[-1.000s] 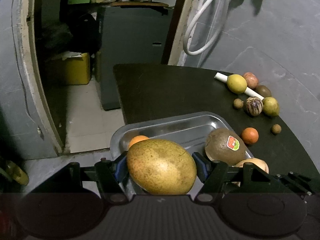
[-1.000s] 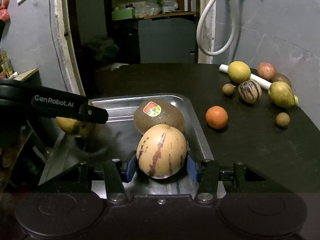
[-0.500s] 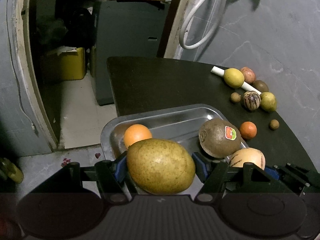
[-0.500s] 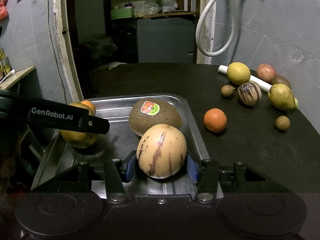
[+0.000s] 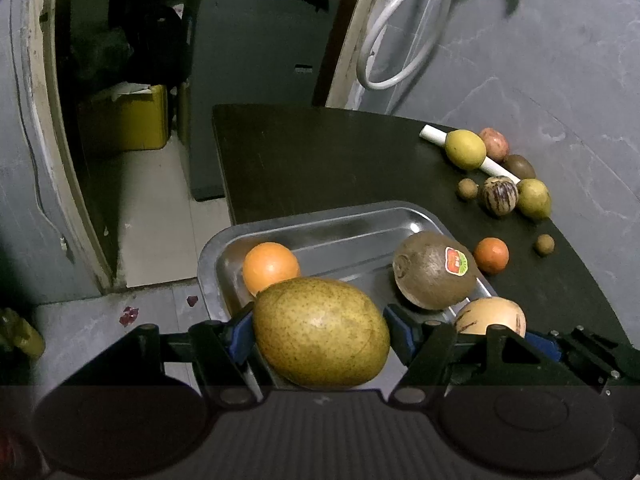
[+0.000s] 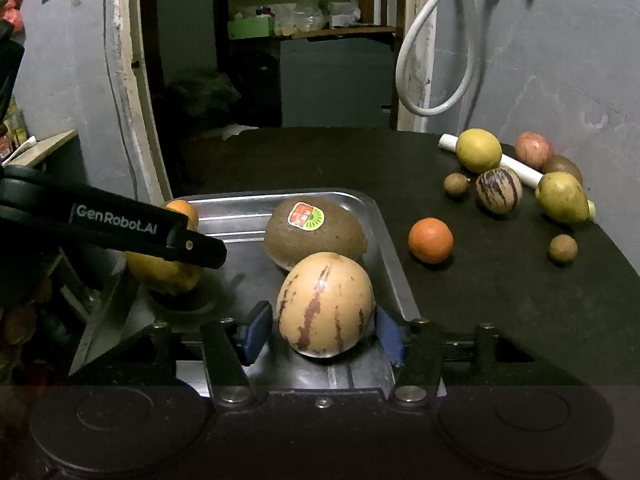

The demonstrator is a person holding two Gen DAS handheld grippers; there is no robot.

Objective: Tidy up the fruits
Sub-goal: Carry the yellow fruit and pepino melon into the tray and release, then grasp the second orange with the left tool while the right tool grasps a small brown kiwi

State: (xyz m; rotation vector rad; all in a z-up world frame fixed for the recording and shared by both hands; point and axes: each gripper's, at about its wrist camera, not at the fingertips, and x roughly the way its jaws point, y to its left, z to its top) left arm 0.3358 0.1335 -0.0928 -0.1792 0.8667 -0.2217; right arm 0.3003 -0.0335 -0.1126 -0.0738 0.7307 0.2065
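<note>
My left gripper (image 5: 320, 330) is shut on a big speckled yellow-green mango (image 5: 320, 332) over the near left part of the steel tray (image 5: 320, 216). My right gripper (image 6: 322, 328) stands around a tan purple-striped melon (image 6: 325, 309) at the tray's near right; small gaps show beside both blue pads. An orange (image 5: 270, 266) and a large brown kiwi with a sticker (image 5: 434, 270) lie in the tray (image 6: 384, 232). The left gripper arm (image 6: 120, 224) shows in the right wrist view with the mango (image 6: 164, 272) under it.
On the black table (image 6: 500, 288) right of the tray lie a small orange (image 6: 431, 240), a striped melon (image 6: 498, 190), a lemon (image 6: 478, 150), a pear (image 6: 562, 197), an apple (image 6: 533, 148), a kiwi (image 6: 562, 165), two small brown fruits and a white tube (image 6: 520, 168). The wall is behind.
The left gripper has moved back and up with the mango, so the orange in the tray shows fully. The right gripper's pads have parted slightly from the striped melon.
</note>
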